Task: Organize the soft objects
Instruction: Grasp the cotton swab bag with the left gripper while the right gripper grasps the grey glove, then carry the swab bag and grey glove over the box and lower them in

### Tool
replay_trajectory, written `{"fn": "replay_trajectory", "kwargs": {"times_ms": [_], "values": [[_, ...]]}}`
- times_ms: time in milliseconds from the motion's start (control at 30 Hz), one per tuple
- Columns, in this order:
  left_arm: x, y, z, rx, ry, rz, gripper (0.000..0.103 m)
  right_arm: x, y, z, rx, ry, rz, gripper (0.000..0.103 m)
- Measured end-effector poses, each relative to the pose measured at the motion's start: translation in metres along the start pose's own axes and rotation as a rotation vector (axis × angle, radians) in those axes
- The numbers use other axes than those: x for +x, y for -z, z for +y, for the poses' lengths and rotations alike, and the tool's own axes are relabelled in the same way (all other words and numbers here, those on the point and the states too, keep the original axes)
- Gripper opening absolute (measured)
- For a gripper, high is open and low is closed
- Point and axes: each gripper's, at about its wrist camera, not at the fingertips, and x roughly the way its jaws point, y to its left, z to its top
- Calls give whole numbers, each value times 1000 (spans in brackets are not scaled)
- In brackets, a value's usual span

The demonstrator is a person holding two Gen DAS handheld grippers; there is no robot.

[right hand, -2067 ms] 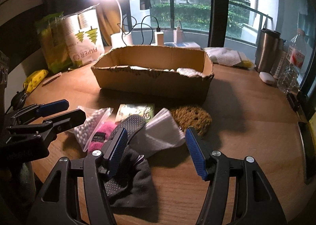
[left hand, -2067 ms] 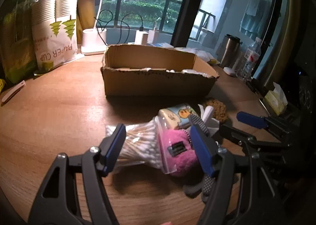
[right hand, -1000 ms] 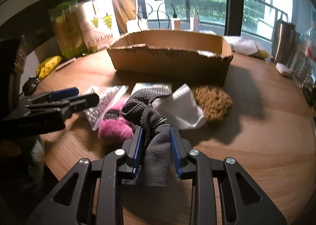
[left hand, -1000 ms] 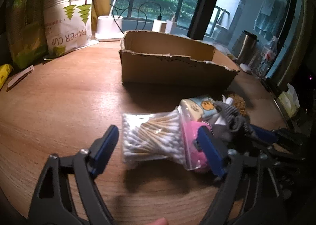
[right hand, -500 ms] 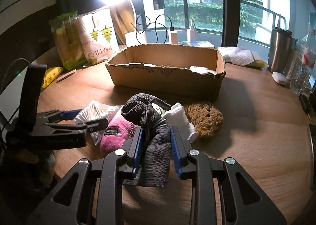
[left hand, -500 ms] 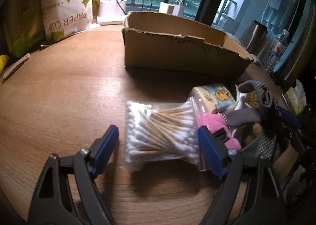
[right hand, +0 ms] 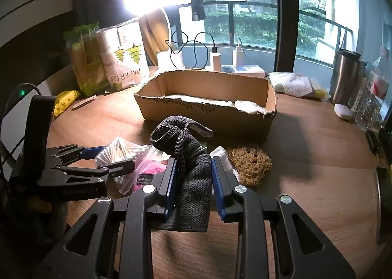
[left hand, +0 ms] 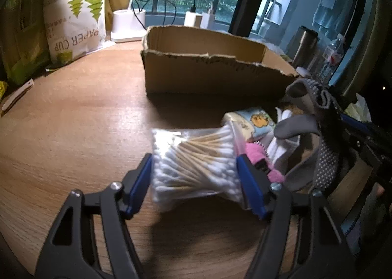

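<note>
A round wooden table [right hand: 318, 181] stands before a wide window with a balcony railing and green trees outside; a bright lamp glares at the back. An open cardboard box [right hand: 205, 107] with torn edges sits mid-table. Behind it lie chargers with cables, and to the right stand a steel tumbler [right hand: 344, 75] and a water bottle [right hand: 377, 90].

The left gripper [left hand: 194, 176] has its blue-padded fingers partly closed, pressing both ends of a clear bag of cotton swabs [left hand: 193, 161] that rests on the table in front of the box. The right gripper [right hand: 193, 181] is nearly closed, clamping a dark grey knitted glove [right hand: 188, 156] lifted above the table, just right of the swabs. Beneath and beside them lie a pink fluffy item [right hand: 147, 173], a white cloth [right hand: 225, 159] and a brown scrubbing pad [right hand: 250, 163].

A white bag [left hand: 73, 21] at the left rear reads "PAPER CUP", with green tree drawings.
</note>
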Motion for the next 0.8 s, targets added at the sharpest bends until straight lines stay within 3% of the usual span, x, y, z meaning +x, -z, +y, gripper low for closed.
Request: {"fn": "replay_trajectory", "kwargs": {"times_ms": [800], "values": [[-43,-34,-8,35,36,-120,70,-9,-35,4,-28,-4,-58,29]]}}
